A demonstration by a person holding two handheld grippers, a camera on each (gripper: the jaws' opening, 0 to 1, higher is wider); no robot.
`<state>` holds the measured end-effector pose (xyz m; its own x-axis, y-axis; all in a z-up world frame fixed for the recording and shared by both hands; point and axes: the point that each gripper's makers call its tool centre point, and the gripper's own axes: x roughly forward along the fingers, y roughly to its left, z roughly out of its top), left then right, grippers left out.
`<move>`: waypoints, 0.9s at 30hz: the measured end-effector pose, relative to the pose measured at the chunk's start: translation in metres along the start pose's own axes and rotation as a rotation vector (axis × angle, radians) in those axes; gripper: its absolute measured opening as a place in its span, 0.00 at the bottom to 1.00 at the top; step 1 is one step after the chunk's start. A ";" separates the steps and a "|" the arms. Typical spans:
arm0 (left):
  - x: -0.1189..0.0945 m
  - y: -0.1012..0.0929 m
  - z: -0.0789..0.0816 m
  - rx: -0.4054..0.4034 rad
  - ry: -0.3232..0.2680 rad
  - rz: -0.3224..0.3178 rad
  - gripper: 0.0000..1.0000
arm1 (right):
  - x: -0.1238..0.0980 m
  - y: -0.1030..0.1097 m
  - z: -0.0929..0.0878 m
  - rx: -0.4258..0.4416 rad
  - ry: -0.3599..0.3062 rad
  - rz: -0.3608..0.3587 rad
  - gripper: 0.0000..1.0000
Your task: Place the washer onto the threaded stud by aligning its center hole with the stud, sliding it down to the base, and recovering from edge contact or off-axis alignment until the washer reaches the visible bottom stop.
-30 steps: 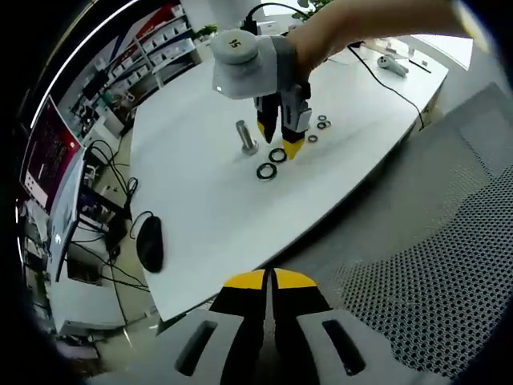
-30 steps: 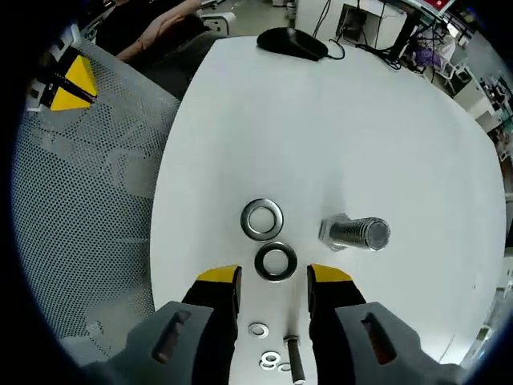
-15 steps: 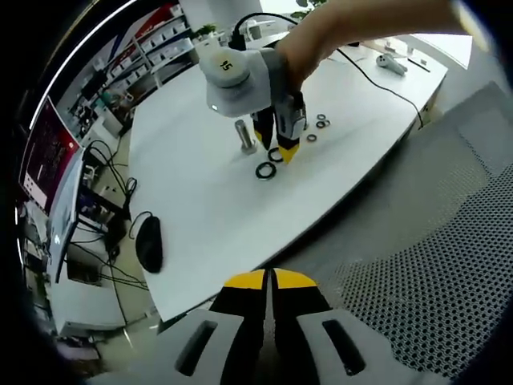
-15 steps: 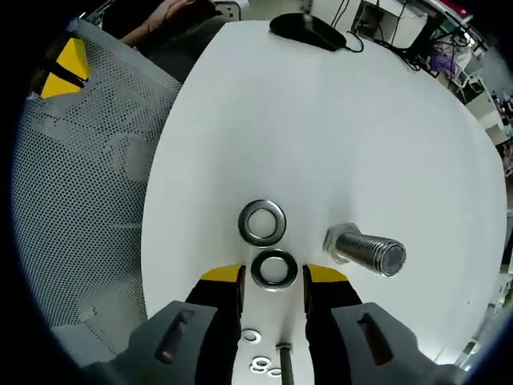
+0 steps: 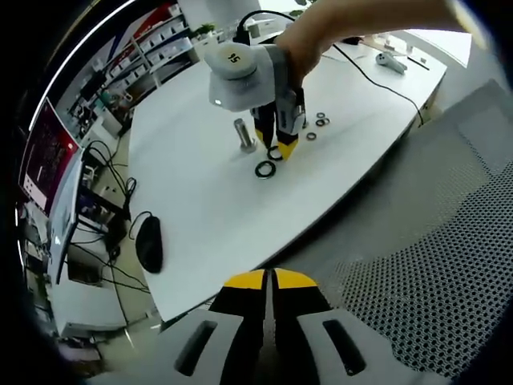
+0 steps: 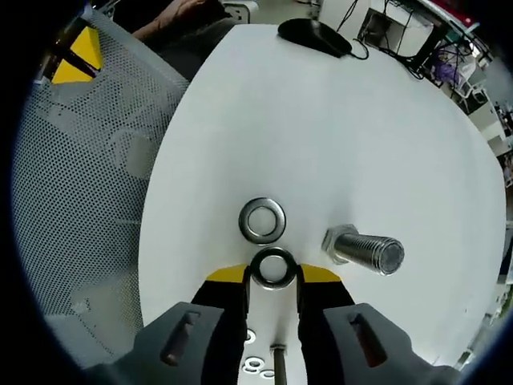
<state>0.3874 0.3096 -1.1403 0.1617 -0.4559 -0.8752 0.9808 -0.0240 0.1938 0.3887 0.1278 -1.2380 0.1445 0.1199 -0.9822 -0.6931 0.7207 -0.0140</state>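
In the right gripper view a dark washer [image 6: 273, 269] lies flat on the white table [image 6: 337, 136], and my right gripper [image 6: 273, 278] has its yellow tips pressed against the washer's two sides. The threaded stud [image 6: 365, 250] stands on its hex head just to the right, apart from the washer. A second, lighter washer [image 6: 263, 220] lies just beyond the held one. In the left gripper view my left gripper [image 5: 269, 279] is shut on nothing, over the chair. Far ahead of it, a hand holds the right gripper [image 5: 278, 147] down beside the stud [image 5: 244, 135].
A grey mesh chair [image 6: 88, 200] borders the table's edge. A black mouse [image 6: 314, 36] lies at the far side of the table. Small washers [image 6: 252, 365] and a thin screw [image 6: 278, 357] lie under the right gripper. Another ring [image 5: 265, 169] lies on the table.
The right gripper's jaws have narrowed from well apart to touching the dark washer's sides, and the gripper has moved down closer to the table. The left gripper stays still and shut.
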 end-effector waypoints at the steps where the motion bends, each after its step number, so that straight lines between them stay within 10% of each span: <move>1: 0.000 0.000 0.000 0.001 0.000 0.000 0.00 | 0.000 0.000 0.000 0.030 -0.004 -0.009 0.23; 27: 0.001 0.000 0.002 0.006 -0.006 -0.007 0.00 | -0.040 -0.005 0.001 0.157 -0.089 -0.051 0.23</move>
<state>0.3873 0.3078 -1.1404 0.1541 -0.4611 -0.8739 0.9812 -0.0322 0.1901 0.3873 0.1202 -1.1982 0.2431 0.1350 -0.9605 -0.5651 0.8246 -0.0271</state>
